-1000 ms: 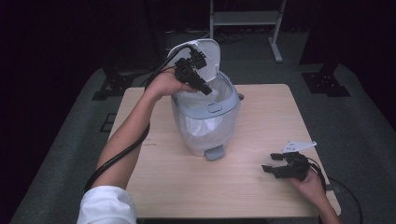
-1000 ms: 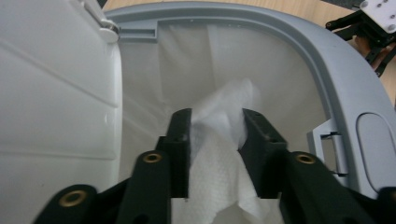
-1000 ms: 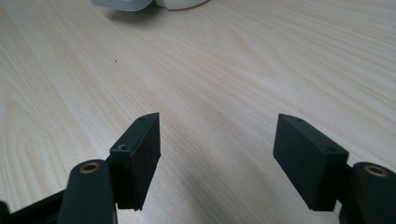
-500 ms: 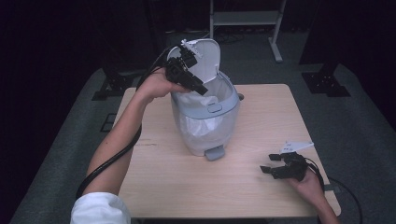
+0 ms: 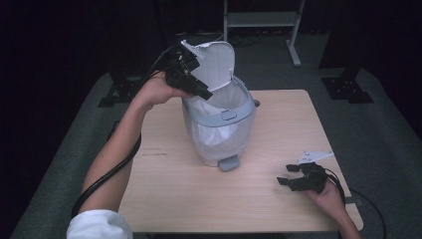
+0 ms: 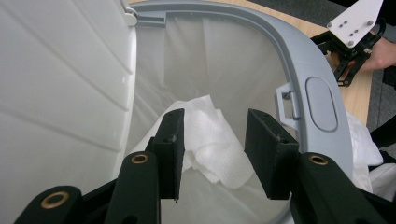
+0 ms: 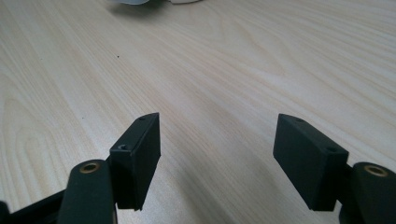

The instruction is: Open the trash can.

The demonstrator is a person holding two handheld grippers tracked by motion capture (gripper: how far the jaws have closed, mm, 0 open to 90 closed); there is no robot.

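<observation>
a: table (image 5: 278,199), pale wood grain, square, on grey carpet, with dark surroundings and a white metal frame (image 5: 261,20) at twelve o'clock beyond it.

b: and on it?

a: bin (image 5: 219,124), white with a grey rim band, standing near the middle of the table, lid (image 5: 214,62) tipped up and back, grey pedal at its six o'clock foot. a white liner bag hangs inside.

b: left gripper (image 5: 191,84)?

a: held over the bin's rim at about ten o'clock, pointing down into the mouth. jaws stand moderately apart with nothing pinched between them.

b: what does its own camera add?

a: crumpled white tissue (image 6: 210,140) lying down inside the liner, below the jaws and apart from them. also the rim's latch (image 6: 289,105) and oval button (image 6: 322,102), plus the other gripper far off at one o'clock.

b: right gripper (image 5: 296,174)?

a: low near the table's four o'clock corner, well apart from the bin, jaws spread wide and empty. its camera shows bare wood between the pads (image 7: 137,154), and the bin's base at the top edge.
</observation>
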